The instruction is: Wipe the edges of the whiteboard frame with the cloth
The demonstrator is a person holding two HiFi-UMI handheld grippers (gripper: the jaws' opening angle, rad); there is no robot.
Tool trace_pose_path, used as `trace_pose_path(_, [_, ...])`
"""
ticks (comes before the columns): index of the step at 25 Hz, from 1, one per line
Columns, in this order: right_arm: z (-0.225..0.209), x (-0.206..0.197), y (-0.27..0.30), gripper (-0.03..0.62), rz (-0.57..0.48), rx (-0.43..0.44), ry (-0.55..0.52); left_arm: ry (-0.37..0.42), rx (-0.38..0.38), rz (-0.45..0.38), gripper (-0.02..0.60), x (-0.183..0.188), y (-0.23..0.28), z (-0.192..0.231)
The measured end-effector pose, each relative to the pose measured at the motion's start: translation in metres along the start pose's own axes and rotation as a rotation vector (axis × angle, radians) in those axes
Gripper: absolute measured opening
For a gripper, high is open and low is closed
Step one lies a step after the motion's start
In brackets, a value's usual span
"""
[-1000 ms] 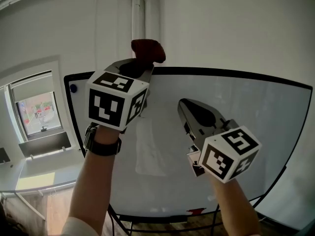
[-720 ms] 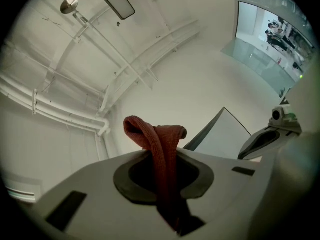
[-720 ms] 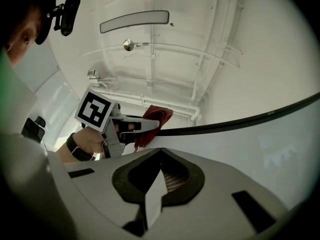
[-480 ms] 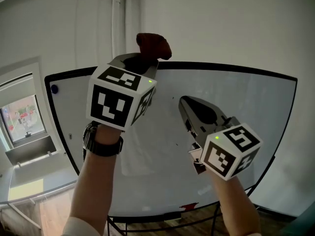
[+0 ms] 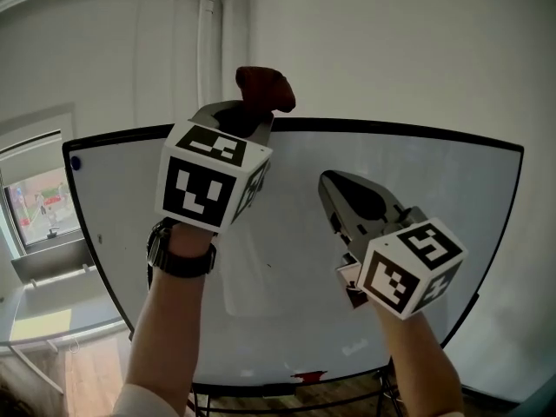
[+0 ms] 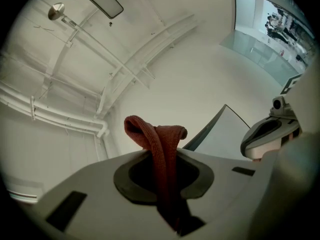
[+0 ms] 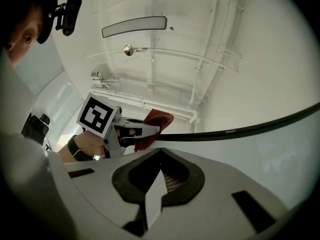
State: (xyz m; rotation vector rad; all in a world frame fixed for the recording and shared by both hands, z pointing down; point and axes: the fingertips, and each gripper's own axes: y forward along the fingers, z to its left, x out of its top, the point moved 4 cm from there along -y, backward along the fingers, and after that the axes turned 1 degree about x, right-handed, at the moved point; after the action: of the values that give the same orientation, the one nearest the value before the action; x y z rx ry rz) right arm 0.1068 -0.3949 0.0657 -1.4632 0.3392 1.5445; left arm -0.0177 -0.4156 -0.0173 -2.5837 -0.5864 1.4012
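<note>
Right gripper (image 5: 327,182): at about 4 o'clock from the other tool and held in front of the board face. Its jaws are pressed together with nothing between them, so it carries nothing.
Left gripper (image 5: 254,122): raised toward 12 o'clock. Its jaws are clamped tight on the cloth (image 5: 265,87), which is pinched low in its fold.
Cloth: dark red, a doubled loop standing out past the jaw tips at 12 o'clock. It sits just above the frame's top rail; whether it touches the rail I cannot tell.
Handling, as a judgement: the cloth looks soft, light and floppy, with a knitted or terry grain that should drag rather than slip. Only the free loop can wipe, so the hold is best kept deep in the fold, leaving a short, firm pad. A longer tail would likely buckle against the rail.
Whiteboard frame (image 5: 395,129): a thin dark rail curving from 9 to 3 o'clock across the top. It looks rigid and narrow.
Board face (image 5: 300,276): pale and glossy, with faint marks.
Window (image 5: 36,208): far off at 9 o'clock.
</note>
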Motion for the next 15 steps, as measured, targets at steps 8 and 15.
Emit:
trace_pose_path(8, [-0.051,0.007,-0.027,0.003,-0.028,0.048,0.002,0.028,0.018,0.025,0.064,0.022,0.036,-0.051])
trace_pose_path(15, [-0.092,0.008,-0.054,0.003,-0.035,0.055,0.016,0.054,0.008,0.041,0.064,0.045,0.065,-0.094])
